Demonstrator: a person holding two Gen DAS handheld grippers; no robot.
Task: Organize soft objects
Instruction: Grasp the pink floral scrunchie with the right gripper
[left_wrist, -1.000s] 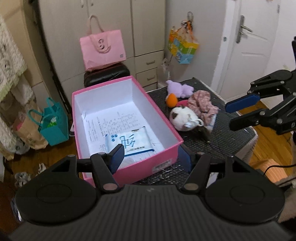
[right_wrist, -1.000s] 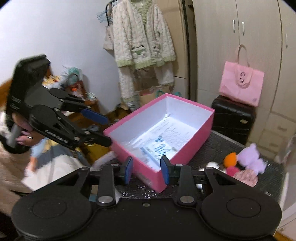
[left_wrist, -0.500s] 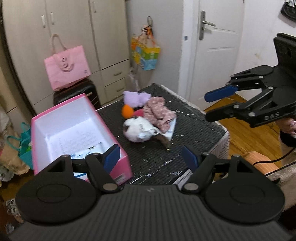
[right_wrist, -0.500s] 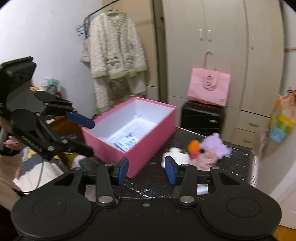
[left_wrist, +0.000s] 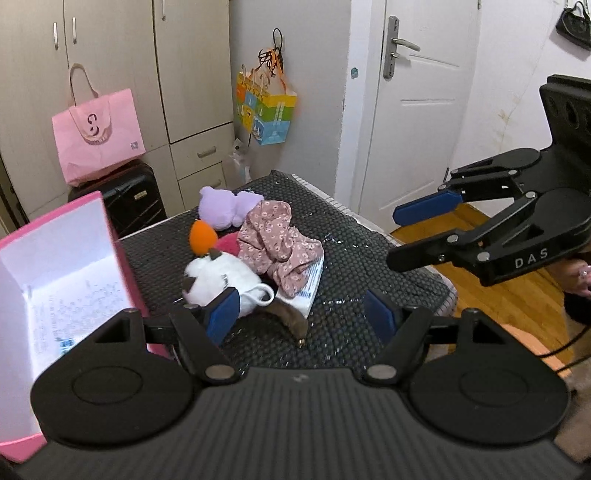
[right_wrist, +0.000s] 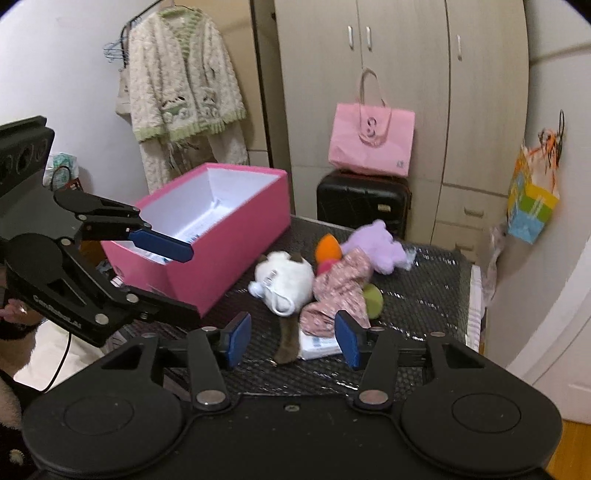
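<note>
A pile of soft things lies on the black mesh table (left_wrist: 343, 258): a white plush cat (left_wrist: 218, 280) (right_wrist: 284, 277), a pink floral cloth (left_wrist: 277, 243) (right_wrist: 340, 291), a purple plush (left_wrist: 225, 208) (right_wrist: 376, 242), an orange ball (left_wrist: 201, 236) (right_wrist: 327, 248), and a tissue pack (left_wrist: 308, 286) (right_wrist: 317, 343) under the cloth. An open pink box (left_wrist: 48, 273) (right_wrist: 221, 243) stands to the left with a blue-white packet inside. My left gripper (left_wrist: 303, 319) is open and empty in front of the pile. My right gripper (right_wrist: 291, 338) is open and empty, just short of the cat's brown tail.
A black suitcase (right_wrist: 364, 199) with a pink bag (right_wrist: 371, 142) stands behind the table by the wardrobe. A colourful bag (left_wrist: 266, 110) hangs on the wall. A white door (left_wrist: 417, 110) is at the right. A cardigan (right_wrist: 184, 85) hangs at the left.
Both grippers have swung right, from over the pink box toward the pile of soft things. The right gripper's fingers have opened wider. Nothing on the table has moved.
</note>
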